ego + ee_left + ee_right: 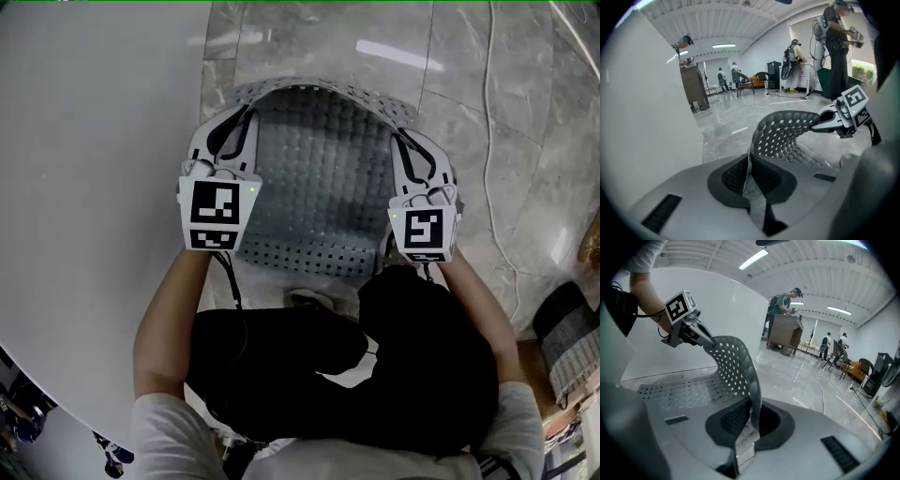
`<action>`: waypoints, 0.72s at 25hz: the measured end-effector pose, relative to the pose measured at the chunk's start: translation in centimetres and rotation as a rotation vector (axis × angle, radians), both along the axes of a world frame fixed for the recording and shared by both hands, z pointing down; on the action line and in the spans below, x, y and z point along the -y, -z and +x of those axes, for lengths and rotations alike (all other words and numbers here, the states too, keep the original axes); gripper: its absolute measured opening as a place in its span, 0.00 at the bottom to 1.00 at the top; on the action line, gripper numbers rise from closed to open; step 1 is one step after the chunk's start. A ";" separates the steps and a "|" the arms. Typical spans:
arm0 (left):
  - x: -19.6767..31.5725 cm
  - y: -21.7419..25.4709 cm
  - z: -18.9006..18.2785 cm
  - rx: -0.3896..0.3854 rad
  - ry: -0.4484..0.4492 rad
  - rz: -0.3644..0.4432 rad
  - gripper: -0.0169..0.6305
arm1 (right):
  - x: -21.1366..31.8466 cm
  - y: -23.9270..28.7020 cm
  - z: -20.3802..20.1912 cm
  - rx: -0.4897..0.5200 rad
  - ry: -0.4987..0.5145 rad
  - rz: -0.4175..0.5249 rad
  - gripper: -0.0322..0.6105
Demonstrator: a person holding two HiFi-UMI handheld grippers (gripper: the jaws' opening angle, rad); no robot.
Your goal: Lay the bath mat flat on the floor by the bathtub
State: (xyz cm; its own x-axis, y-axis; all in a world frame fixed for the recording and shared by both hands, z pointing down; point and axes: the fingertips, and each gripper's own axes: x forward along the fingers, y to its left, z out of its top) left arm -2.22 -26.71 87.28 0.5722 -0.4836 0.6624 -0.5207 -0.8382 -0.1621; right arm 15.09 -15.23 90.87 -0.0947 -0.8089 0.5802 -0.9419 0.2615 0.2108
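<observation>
The grey perforated mat hangs arched over the marble floor, just beside the white tub. Its far edge is lifted and curls over, while its near part spreads flat and low by the person's feet. The left gripper pinches the far left corner, its jaws pressed onto the mat's edge. The right gripper pinches the far right corner likewise. A white cable trails across the floor to the right.

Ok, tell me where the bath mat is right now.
Centre of the head view: the bath mat is held by its far edge in the left gripper and right gripper, bathtub on its left, marble floor on its right.
</observation>
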 end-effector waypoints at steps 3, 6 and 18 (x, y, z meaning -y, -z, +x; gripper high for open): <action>0.7 -2.0 0.6 -0.015 -0.017 0.001 0.07 | 0.5 -0.8 0.5 -0.002 -0.030 0.005 0.09; 3.0 -2.9 1.0 0.002 0.011 0.005 0.07 | 1.7 -0.4 0.1 -0.035 0.007 -0.007 0.09; 4.8 -6.2 1.8 0.074 -0.025 0.014 0.07 | 4.8 -1.0 1.0 -0.051 0.000 -0.058 0.09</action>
